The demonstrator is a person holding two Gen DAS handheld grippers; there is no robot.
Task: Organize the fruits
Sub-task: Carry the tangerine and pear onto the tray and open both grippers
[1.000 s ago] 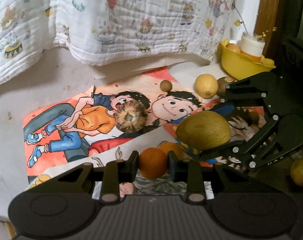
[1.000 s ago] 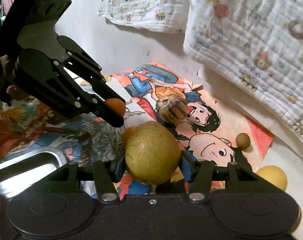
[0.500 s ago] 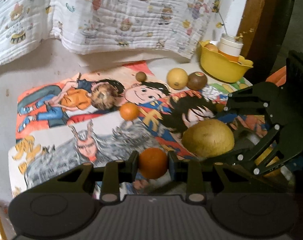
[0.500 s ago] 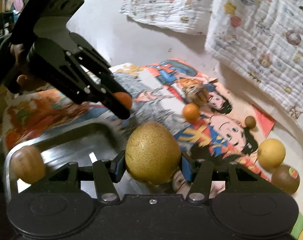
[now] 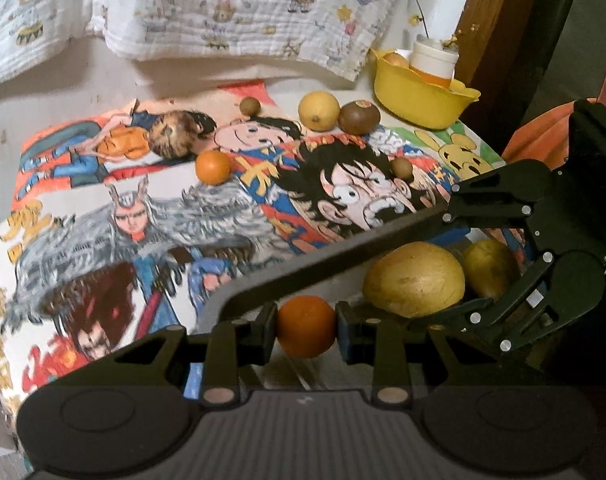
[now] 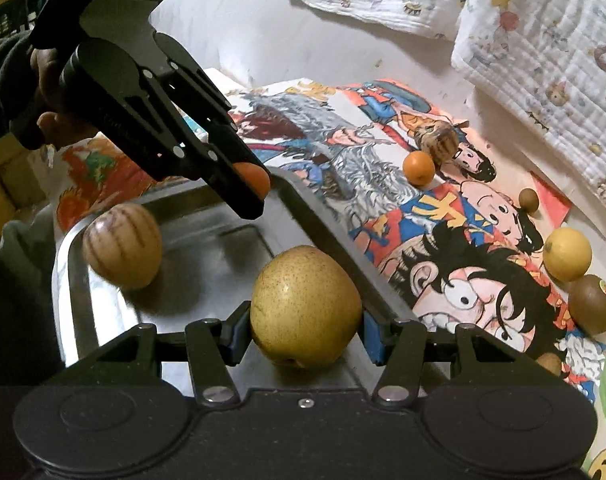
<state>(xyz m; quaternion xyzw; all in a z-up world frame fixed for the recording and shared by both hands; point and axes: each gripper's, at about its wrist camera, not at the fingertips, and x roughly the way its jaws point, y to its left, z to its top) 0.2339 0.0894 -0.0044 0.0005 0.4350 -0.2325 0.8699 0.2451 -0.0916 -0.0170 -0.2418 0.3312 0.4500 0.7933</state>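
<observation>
My left gripper (image 5: pixel 306 332) is shut on a small orange (image 5: pixel 306 331) and holds it over the metal tray's rim (image 5: pixel 323 256). It also shows in the right wrist view (image 6: pixel 252 190), above the tray (image 6: pixel 207 280). My right gripper (image 6: pixel 306 332) is shut on a yellow-brown pear (image 6: pixel 305 306) above the tray; the pear shows in the left wrist view (image 5: pixel 415 279) too. A striped melon-like fruit (image 6: pixel 122 246) lies in the tray. A second orange (image 5: pixel 213 167), a lemon (image 5: pixel 319 111) and a kiwi (image 5: pixel 359 117) lie on the comic-print cloth (image 5: pixel 143 220).
A brown netted fruit (image 6: pixel 439 142) and two small brown round fruits (image 5: pixel 250 105) (image 5: pixel 401 167) also lie on the cloth. A yellow bowl (image 5: pixel 423 98) with a white jar stands at the back right. A patterned blanket (image 5: pixel 243 8) hangs behind. Another yellowish fruit (image 5: pixel 489 266) sits behind the pear.
Both grippers have pulled back from the cloth to over the metal tray, each still holding its fruit. The loose fruits on the cloth now lie farther away.
</observation>
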